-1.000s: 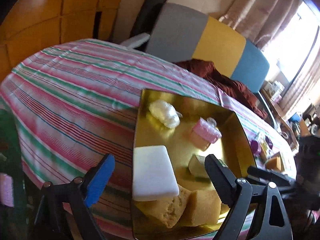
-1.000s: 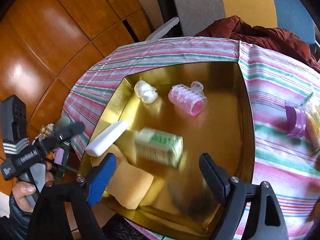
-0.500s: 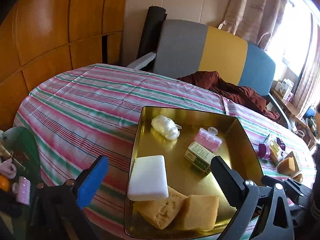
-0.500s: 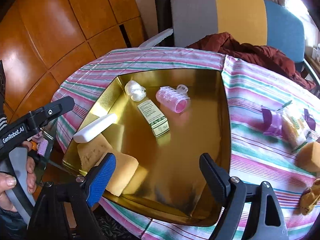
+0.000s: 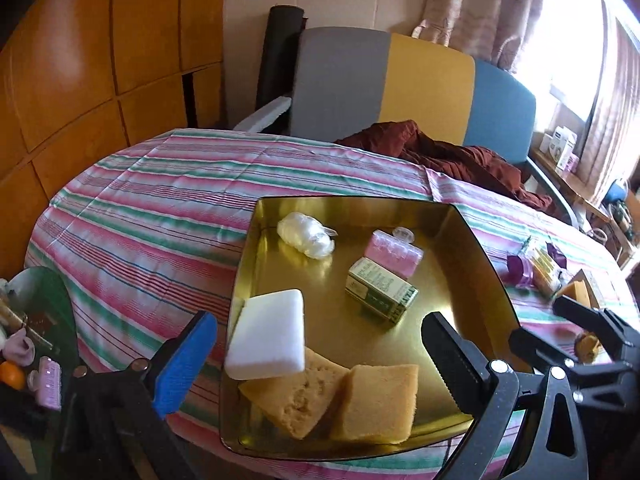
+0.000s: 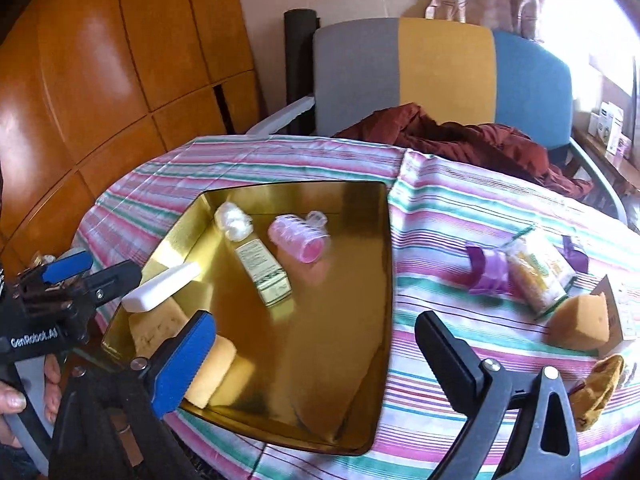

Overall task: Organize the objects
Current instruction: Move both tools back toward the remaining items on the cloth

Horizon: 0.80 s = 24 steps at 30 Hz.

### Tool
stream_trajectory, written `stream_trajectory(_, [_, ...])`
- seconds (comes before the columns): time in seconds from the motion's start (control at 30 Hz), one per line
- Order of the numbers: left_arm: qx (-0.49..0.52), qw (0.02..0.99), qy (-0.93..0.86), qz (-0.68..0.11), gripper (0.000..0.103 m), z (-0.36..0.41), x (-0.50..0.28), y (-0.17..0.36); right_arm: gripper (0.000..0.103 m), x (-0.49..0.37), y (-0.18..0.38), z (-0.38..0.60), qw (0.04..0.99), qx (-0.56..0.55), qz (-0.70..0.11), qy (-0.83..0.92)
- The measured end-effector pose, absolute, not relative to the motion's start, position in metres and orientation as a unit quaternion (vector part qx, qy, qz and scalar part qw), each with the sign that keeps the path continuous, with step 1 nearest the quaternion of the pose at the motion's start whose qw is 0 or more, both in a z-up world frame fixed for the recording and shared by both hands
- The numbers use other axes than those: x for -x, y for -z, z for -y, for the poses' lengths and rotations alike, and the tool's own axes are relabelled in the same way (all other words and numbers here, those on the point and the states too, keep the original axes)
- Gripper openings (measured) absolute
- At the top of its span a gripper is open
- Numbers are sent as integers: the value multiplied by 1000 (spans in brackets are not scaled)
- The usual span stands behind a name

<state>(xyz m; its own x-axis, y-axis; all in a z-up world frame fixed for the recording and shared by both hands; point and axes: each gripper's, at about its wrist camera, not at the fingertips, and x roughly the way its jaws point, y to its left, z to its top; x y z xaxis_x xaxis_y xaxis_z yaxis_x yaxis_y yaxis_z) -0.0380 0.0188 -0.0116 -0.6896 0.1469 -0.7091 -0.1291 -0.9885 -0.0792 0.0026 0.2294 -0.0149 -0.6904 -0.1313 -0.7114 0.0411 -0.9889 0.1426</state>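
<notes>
we see one gold tray on the striped cloth. going left to right in the left view, the tray holds one white block leaning on two yellow sponges, one clear plastic wad, one green box lying flat mid-tray and one pink roller just behind the box. that makes six things in the tray. right of the tray, on the cloth, the right view shows one purple ribbon, one yellow packet, one more sponge and one mustard rag. our left gripper stands with its jaws wide apart over the tray's near end, gripping nothing. our right gripper has its jaws opening, nothing between them, above the tray's near right part.
</notes>
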Motion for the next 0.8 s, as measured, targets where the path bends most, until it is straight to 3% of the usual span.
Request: stream_trajectory(0.8, [391,177,-902,-42,103,-84,31,6,102,-27,3,-371,-96,-373,113,916])
